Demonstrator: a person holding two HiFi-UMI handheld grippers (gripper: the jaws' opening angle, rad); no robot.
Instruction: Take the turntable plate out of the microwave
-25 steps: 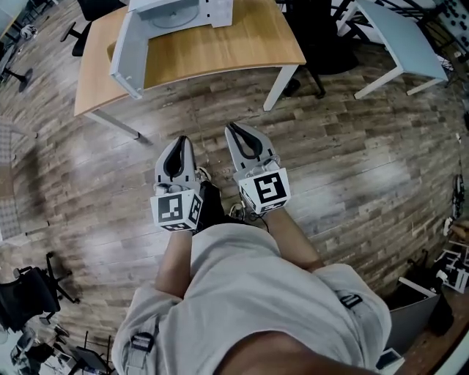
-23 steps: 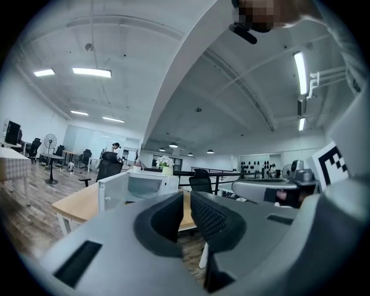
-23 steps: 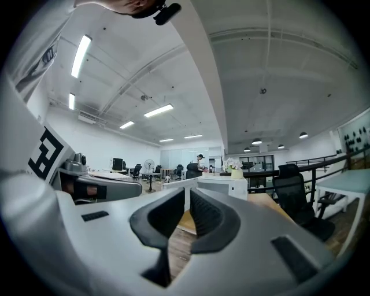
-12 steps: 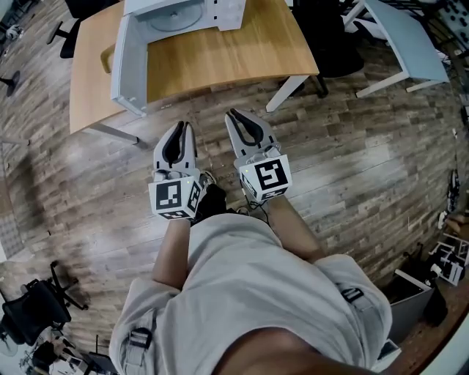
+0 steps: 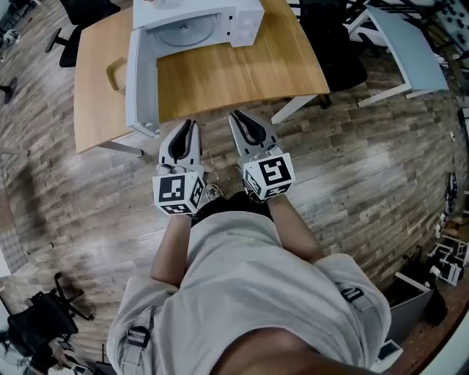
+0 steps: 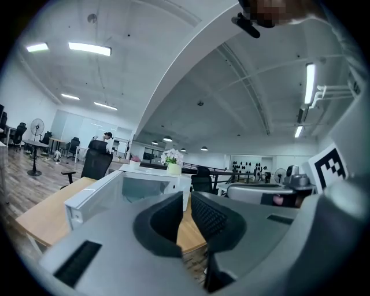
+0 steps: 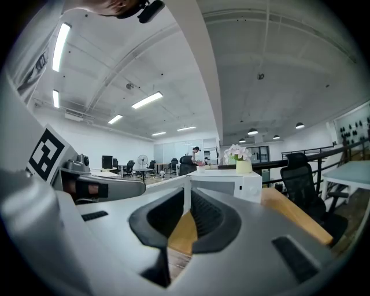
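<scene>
My left tool (image 5: 188,124) and right tool (image 5: 238,117), two grey shells with ribbed dark pads, now point at the near edge of the one wood-topped table (image 5: 242,69), which lay farther ahead a second ago. Both tools have just been opening and stand at a narrow gap with nothing between them. The single boxy white microwave (image 5: 245,22) shows more fully, its flat door (image 5: 143,80) swung open on the left. The one round, pale turntable plate (image 5: 187,31) lies inside the cavity, well apart from both tools.
</scene>
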